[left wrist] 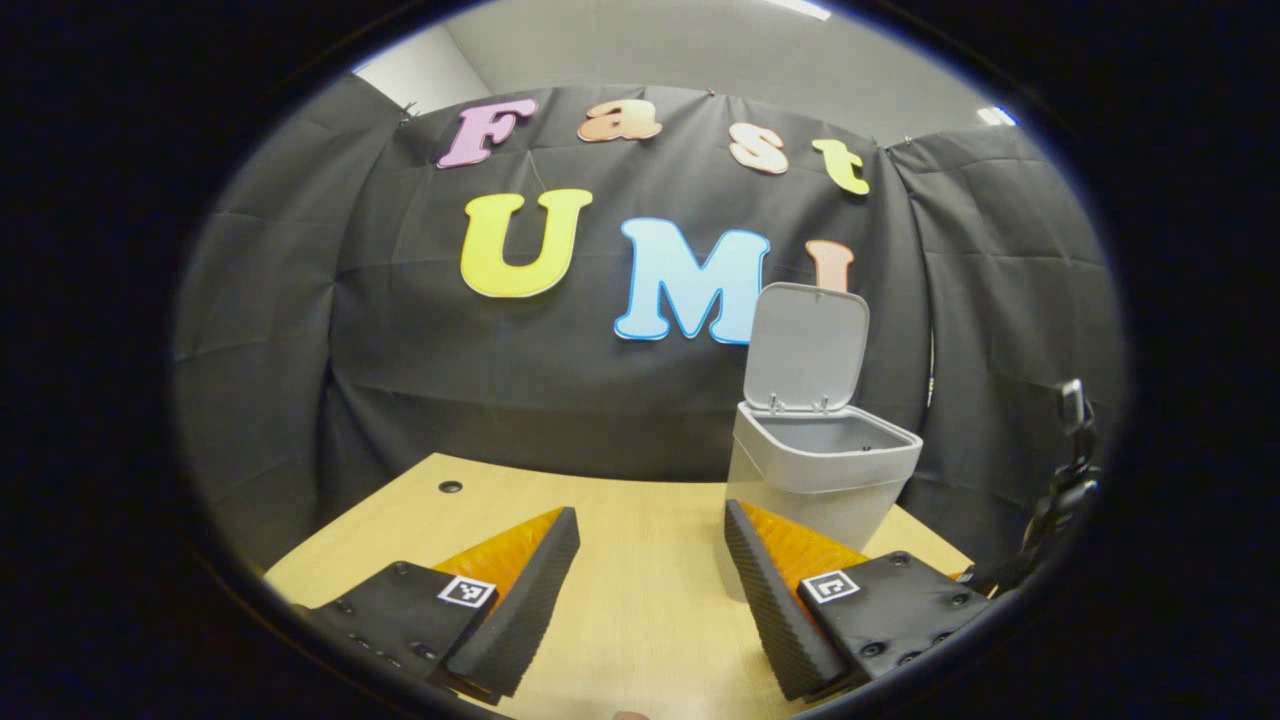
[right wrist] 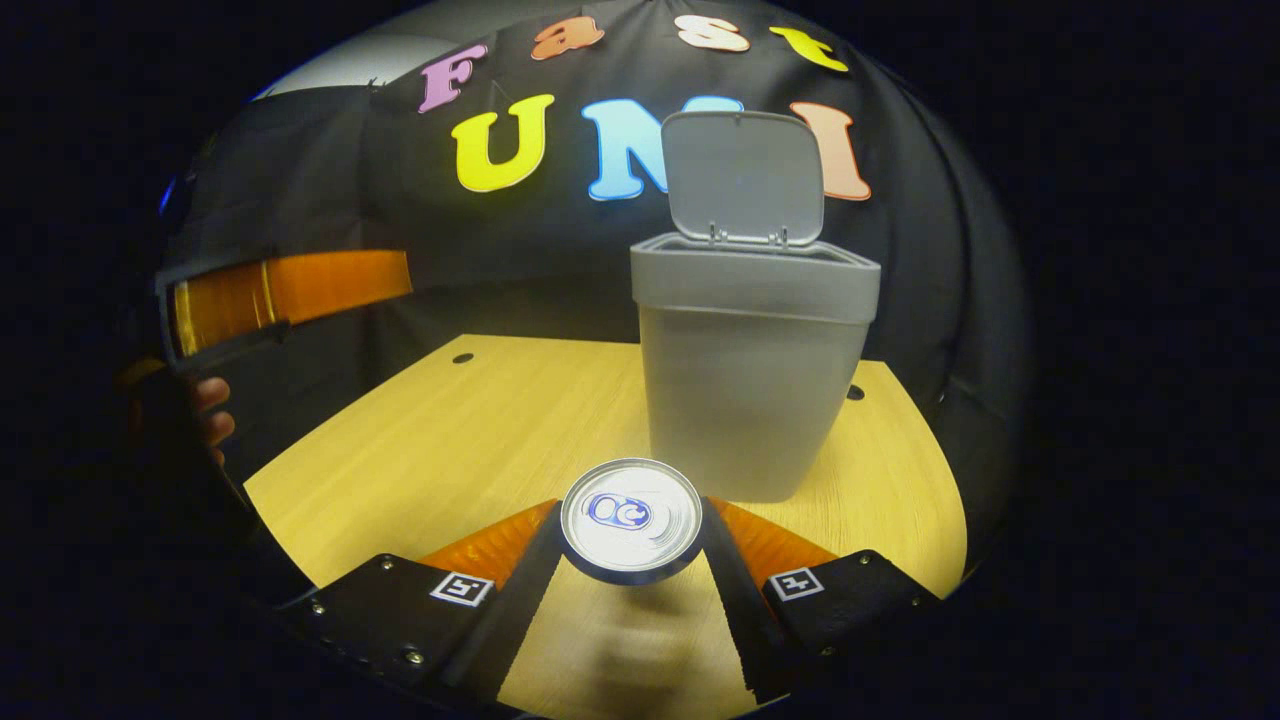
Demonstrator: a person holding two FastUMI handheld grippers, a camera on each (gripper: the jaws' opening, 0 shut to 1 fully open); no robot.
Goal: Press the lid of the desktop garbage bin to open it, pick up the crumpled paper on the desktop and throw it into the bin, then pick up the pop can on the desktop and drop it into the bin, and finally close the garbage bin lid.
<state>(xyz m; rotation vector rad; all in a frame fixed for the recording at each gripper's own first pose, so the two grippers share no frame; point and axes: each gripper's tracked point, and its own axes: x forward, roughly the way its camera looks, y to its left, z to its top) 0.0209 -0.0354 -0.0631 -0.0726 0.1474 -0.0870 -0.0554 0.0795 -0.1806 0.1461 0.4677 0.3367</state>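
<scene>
The pop can [right wrist: 630,522] stands upright between my right gripper's [right wrist: 630,508] fingers, silver top with pull tab facing up; the gripper is shut on its sides, just in front of the bin. The grey desktop bin [right wrist: 750,370] rises right behind the can, its lid [right wrist: 745,175] swung up and open. In the left gripper view the same bin [left wrist: 815,470] stands ahead to the right with its lid [left wrist: 805,345] upright. My left gripper [left wrist: 650,520] is open above the table with nothing between its fingers. That gripper [right wrist: 280,295] also hangs high at the left of the right gripper view.
The wooden table [right wrist: 450,430] has small round holes [right wrist: 462,357] near its far corners and ends at the black cloth wall. A hand [right wrist: 210,410] holds the left gripper at the table's left edge. Dark hardware [left wrist: 1070,480] sits at the right edge of the left gripper view.
</scene>
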